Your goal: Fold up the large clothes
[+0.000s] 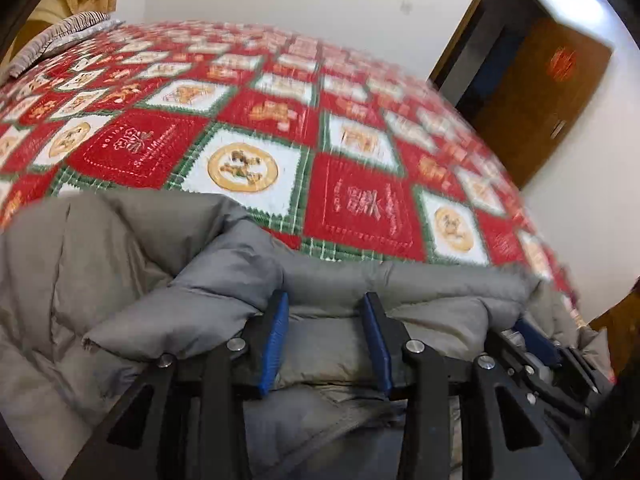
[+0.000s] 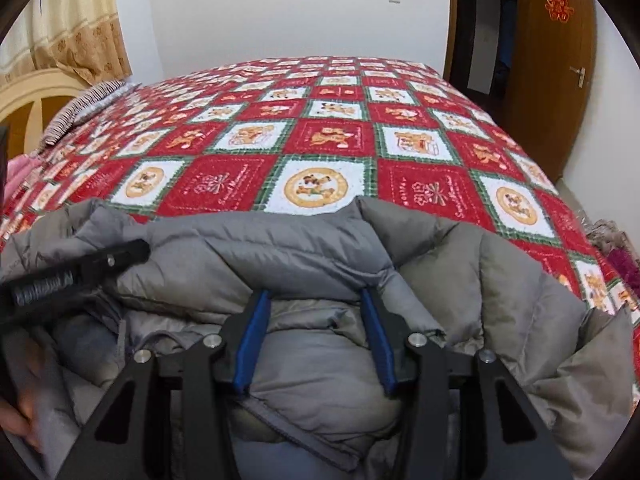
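Note:
A grey puffer jacket (image 1: 100, 264) lies bunched at the near edge of the bed; it also fills the lower half of the right wrist view (image 2: 312, 248). My left gripper (image 1: 325, 304) is shut on a thick fold of the jacket between its blue pads (image 1: 276, 332). My right gripper (image 2: 316, 300) is shut on another padded fold of the jacket. The right gripper shows in the left wrist view (image 1: 536, 340) at the lower right, close beside the left one. The left gripper shows in the right wrist view (image 2: 80, 268) at the left.
The bed carries a red, white and green patchwork quilt (image 2: 328, 140). A striped pillow (image 2: 88, 108) lies at its far left by a curtain (image 2: 76, 24). A brown wooden door (image 2: 556, 64) stands open at the right. White wall is behind the bed.

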Motion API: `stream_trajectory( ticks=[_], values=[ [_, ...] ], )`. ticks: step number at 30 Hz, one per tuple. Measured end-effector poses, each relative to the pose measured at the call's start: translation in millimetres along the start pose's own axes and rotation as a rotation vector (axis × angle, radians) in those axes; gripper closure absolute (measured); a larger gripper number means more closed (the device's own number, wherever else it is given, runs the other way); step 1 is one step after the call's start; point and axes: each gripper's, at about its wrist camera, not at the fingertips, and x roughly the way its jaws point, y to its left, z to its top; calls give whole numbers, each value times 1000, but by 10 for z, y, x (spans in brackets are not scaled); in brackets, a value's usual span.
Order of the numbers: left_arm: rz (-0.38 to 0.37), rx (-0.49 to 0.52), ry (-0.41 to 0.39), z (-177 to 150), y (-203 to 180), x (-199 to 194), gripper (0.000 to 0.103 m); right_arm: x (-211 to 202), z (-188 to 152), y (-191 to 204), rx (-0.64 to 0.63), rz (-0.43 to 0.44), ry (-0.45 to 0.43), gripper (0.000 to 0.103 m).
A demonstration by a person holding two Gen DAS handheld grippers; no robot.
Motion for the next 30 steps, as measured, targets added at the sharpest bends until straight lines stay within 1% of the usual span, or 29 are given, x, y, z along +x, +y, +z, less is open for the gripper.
stream_trajectory(
  ticks=[2,5,6,9,10,11,13,15,16,17,18,20,21,22,24,25,26,27,29,30],
  values=[
    [11,4,-1,1,-48,39,63,7,3,-12,11,15,2,52],
    [82,65,-2,9,-164,101,63,22,10,-9,16,24,8,52],
    [118,95,-4,6,-217,132,63,29,11,-4,16,23,11,52],
    [196,161,-7,12,-337,192,63,53,17,27,6,10,20,51],
    [210,174,-8,3,-354,197,63,56,17,39,1,2,20,51],
    [214,179,-10,-17,-352,180,63,51,13,46,-4,-5,17,51],
    [198,170,-4,-8,-325,154,63,37,14,55,-9,-10,13,51],
    [149,147,26,18,-270,42,63,-53,25,17,7,-4,8,51],
    [121,134,42,33,-265,-47,63,-164,29,3,11,-15,-6,54],
    [54,109,35,48,-208,-292,63,-400,14,-11,19,-16,-60,52],
    [-9,100,2,50,-175,-544,63,-671,-18,-30,30,1,-124,50],
    [-82,118,-55,14,-122,-1027,62,-1127,-80,-56,34,32,-173,50],
    [-101,141,-81,-36,-59,-1401,56,-1428,-149,-74,32,49,-188,50],
    [-105,154,-93,-82,-17,-1632,46,-1709,-235,-91,30,64,-205,49],
    [-120,195,-132,-259,103,-2205,36,-2218,-445,-121,35,77,-242,42],
    [-123,223,-151,-386,167,-2481,31,-2529,-597,-146,45,78,-265,33],
    [-118,250,-160,-524,215,-2724,29,-2853,-780,-209,55,85,-288,26],
    [-108,275,-159,-683,268,-2966,26,-3125,-942,-255,60,92,-303,24],
    [-95,306,-154,-999,401,-3353,26,-3575,-1265,-318,56,86,-317,22],
    [-87,311,-156,-1235,504,-3585,25,-3779,-1450,-338,49,76,-313,22]
  ],
)
